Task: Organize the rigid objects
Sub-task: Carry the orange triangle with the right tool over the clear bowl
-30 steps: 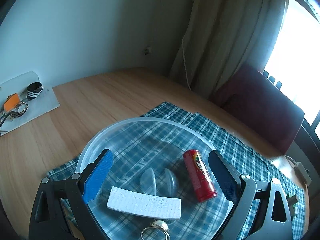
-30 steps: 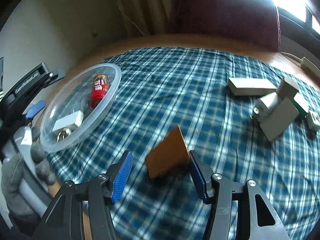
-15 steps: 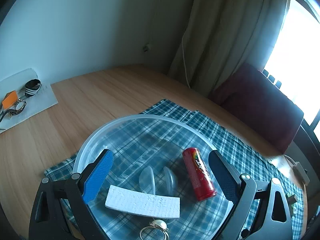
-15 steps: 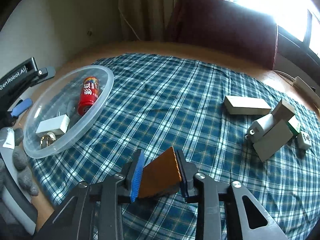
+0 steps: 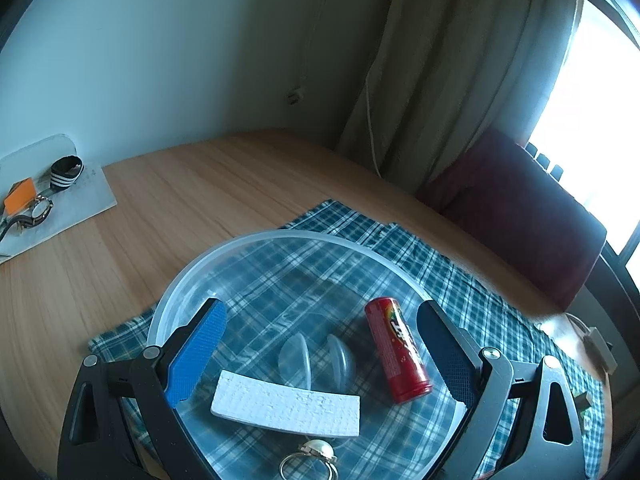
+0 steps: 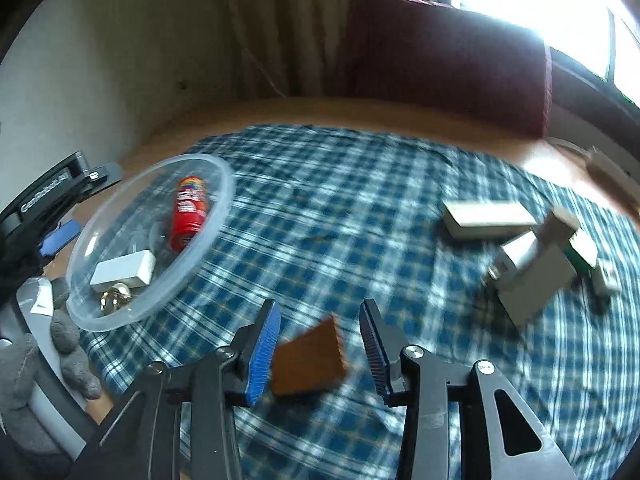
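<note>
My left gripper [image 5: 320,308] hangs open over a clear plastic bowl [image 5: 280,236] on the blue plaid cloth. In the bowl lie a red can [image 5: 396,352], a white foam strip [image 5: 286,404], two clear caps [image 5: 296,360] and a pearl ring [image 5: 312,456]. In the right wrist view the bowl [image 6: 224,200] sits at the left. My right gripper [image 6: 319,308] stands low over the cloth with a tilted brown block [image 6: 310,360] between its fingers. The block touches the left pad, and a gap shows at the right pad.
A white box [image 6: 488,220], a white plug with grey blocks [image 6: 528,276] and a green piece [image 6: 580,252] lie on the cloth at right. A white tray [image 5: 96,204] with a watch sits far left. A dark red chair [image 5: 520,216] stands behind. A gloved hand [image 6: 68,336] holds the left gripper.
My right gripper closed onto the brown block, then spread slightly, leaving a gap at the right pad. The left gripper has edged back a little over the bowl.
</note>
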Demonstrator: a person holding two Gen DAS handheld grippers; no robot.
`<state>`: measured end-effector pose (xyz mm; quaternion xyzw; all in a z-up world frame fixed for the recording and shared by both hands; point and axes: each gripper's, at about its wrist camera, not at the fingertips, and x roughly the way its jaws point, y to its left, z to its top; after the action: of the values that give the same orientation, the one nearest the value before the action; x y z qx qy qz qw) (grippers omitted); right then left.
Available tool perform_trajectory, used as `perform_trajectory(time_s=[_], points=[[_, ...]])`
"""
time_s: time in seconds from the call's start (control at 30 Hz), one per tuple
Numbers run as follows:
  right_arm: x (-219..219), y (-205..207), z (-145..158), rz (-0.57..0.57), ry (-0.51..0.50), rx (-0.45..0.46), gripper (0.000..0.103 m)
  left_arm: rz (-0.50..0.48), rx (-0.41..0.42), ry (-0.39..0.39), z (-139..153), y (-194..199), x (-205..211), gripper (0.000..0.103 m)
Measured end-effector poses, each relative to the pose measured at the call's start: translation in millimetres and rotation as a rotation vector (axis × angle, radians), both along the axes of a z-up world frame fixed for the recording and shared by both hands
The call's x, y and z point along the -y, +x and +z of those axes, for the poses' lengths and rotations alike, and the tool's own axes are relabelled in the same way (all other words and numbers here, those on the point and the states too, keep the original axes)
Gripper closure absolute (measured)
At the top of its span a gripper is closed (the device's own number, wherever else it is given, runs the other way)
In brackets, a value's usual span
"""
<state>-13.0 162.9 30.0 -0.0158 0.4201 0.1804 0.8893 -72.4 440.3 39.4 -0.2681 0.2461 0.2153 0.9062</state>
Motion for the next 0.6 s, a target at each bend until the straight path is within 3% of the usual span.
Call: perform_trajectory(time_s=[0.2, 0.6], points=[[18, -9, -5, -0.056, 0.05, -0.051, 0.054, -0.004, 0.0, 0.0, 0, 0, 2, 0.006], [11, -18, -13, -0.029, 0.12, -0.16, 0.054, -0.004, -0.002, -0.006, -1, 1, 1, 0.006]])
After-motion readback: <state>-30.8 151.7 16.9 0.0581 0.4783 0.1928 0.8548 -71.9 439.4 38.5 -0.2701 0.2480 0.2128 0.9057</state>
